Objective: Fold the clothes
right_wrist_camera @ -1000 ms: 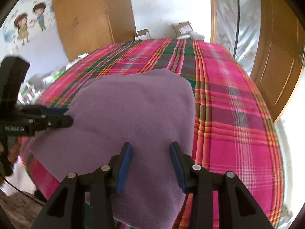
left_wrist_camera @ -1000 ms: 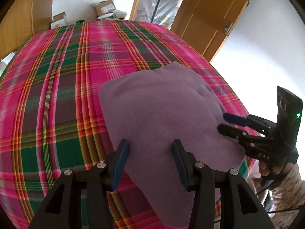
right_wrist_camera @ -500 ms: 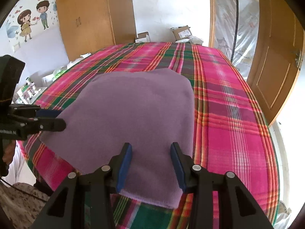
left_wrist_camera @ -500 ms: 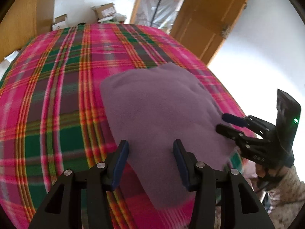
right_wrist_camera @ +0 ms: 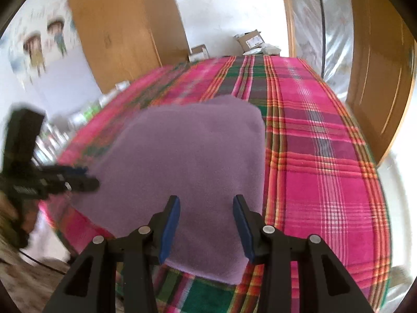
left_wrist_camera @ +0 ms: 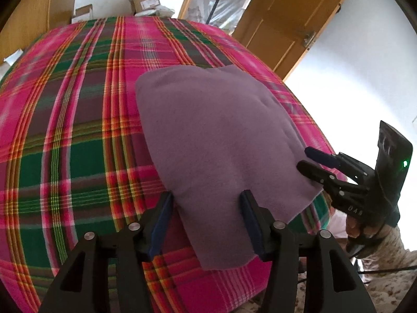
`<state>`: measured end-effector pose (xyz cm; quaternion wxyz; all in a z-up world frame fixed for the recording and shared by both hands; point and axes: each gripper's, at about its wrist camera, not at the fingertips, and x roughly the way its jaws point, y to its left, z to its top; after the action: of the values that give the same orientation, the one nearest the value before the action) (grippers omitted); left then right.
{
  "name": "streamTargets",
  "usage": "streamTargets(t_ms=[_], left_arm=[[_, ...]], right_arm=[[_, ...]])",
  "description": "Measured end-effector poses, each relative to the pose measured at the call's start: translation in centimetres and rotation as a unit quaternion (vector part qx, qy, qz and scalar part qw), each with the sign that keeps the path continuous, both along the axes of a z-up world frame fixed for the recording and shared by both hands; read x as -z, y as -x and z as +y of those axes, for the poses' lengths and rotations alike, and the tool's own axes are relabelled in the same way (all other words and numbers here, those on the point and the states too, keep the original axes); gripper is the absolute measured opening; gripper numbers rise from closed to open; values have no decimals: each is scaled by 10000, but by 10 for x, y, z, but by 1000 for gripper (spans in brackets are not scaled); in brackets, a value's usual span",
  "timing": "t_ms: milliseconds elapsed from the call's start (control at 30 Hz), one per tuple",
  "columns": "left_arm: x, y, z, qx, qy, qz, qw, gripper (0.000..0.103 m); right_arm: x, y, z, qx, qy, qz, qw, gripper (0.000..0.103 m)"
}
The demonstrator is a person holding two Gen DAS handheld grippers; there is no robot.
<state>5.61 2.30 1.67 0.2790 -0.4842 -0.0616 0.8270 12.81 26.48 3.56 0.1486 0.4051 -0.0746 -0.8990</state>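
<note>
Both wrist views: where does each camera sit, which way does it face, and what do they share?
Left wrist: on the left gripper, looking down across the purple cloth on the plaid bed; the right gripper and a hand show at right.
Right wrist: on the right gripper, over the cloth's near right part; the left gripper shows blurred at left.
Shared: cloth, bed, wooden door, cardboard boxes; both grippers open, nothing gripped.

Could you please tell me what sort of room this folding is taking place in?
Most likely a bedroom at home, perhaps a child's: a bed under a plaid cover, a wooden wardrobe and cartoon children on the wall.
</note>
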Motion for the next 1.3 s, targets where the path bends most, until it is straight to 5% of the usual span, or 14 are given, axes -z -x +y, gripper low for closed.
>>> streamTargets(t_ms=[133, 300, 433, 800, 1067, 1300], left_arm=[[-1, 10, -11, 27, -351, -176, 9992, 56], [2, 34, -32, -172, -1120, -621, 9916, 57], [12, 55, -35, -110, -1319, -1150, 9845, 61], [40, 90, -40, 153, -2301, -2161, 9487, 67], [40, 95, -38, 313, -2320, -2442, 9410, 67], [43, 100, -28, 183, -2339, -2451, 9407, 68]], right_arm=[[2, 22, 42, 374, 781, -312, 9958, 49], [20, 53, 58, 92, 1162, -896, 9891, 54], [30, 74, 62, -262, 1479, -1176, 9816, 58], [47, 120, 74, -1019, 2507, -1932, 9431, 62], [44, 128, 64, -1299, 2538, -2093, 9354, 72], [50, 120, 69, -1165, 2533, -1998, 9393, 62]])
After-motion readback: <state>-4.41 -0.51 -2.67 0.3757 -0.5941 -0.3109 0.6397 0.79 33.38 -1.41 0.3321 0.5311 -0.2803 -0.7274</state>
